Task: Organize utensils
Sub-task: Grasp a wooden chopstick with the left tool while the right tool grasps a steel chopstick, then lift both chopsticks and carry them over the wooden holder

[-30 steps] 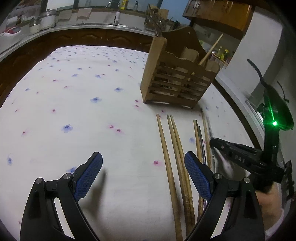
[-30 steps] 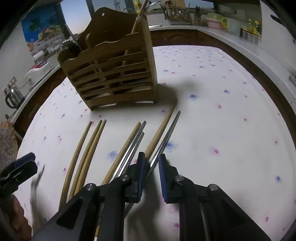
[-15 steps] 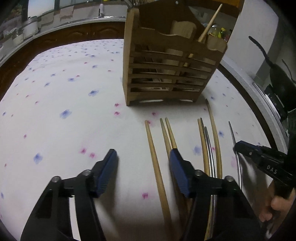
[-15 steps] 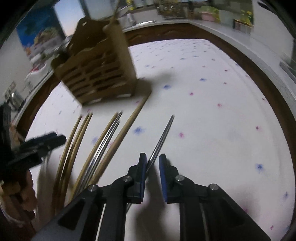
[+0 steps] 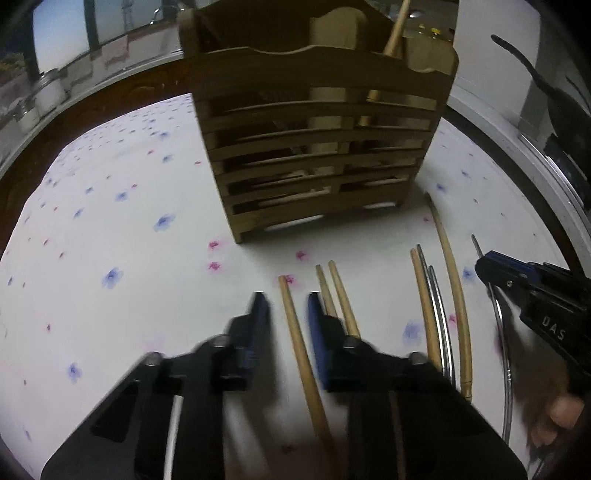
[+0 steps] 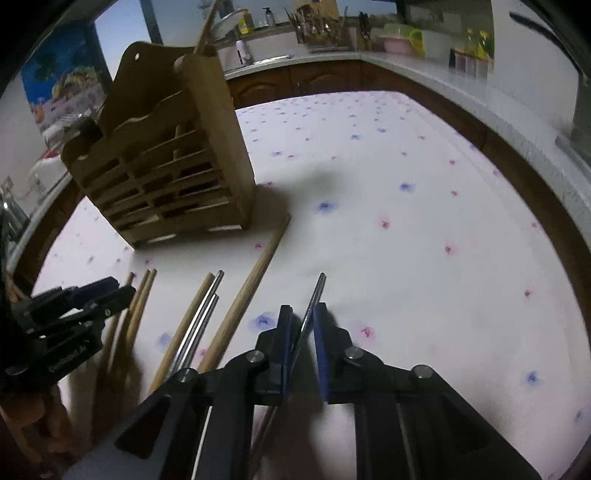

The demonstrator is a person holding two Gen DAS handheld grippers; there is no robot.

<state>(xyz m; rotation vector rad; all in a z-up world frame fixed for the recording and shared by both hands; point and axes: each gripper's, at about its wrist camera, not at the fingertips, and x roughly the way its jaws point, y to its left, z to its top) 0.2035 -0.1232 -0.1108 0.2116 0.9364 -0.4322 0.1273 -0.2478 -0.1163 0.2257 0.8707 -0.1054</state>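
A slatted wooden utensil holder [image 5: 314,155] [image 6: 166,177] stands on the flowered tablecloth, with one wooden stick [image 5: 395,29] upright in it. Several wooden and metal chopsticks lie in front of it. My left gripper [image 5: 286,306] [image 6: 110,291] straddles the leftmost wooden chopstick [image 5: 295,325]. Its jaws are closing, with a gap still showing on both sides of the stick. My right gripper [image 6: 303,314] [image 5: 487,266] is closing on a thin metal chopstick [image 6: 316,295] [image 5: 506,369] held apart from the rest.
Between the grippers lie a wooden pair [image 5: 340,291], a wooden one beside two metal ones [image 5: 428,295] and a long wooden one [image 5: 454,280]. A kitchen counter [image 6: 424,66] with jars and bottles rings the table. A hand [image 5: 554,410] holds the right gripper.
My left gripper moved forward toward the holder and over the leftmost wooden chopstick, its jaws narrowing from wide open. My right gripper drew the metal chopstick sideways away from the others.
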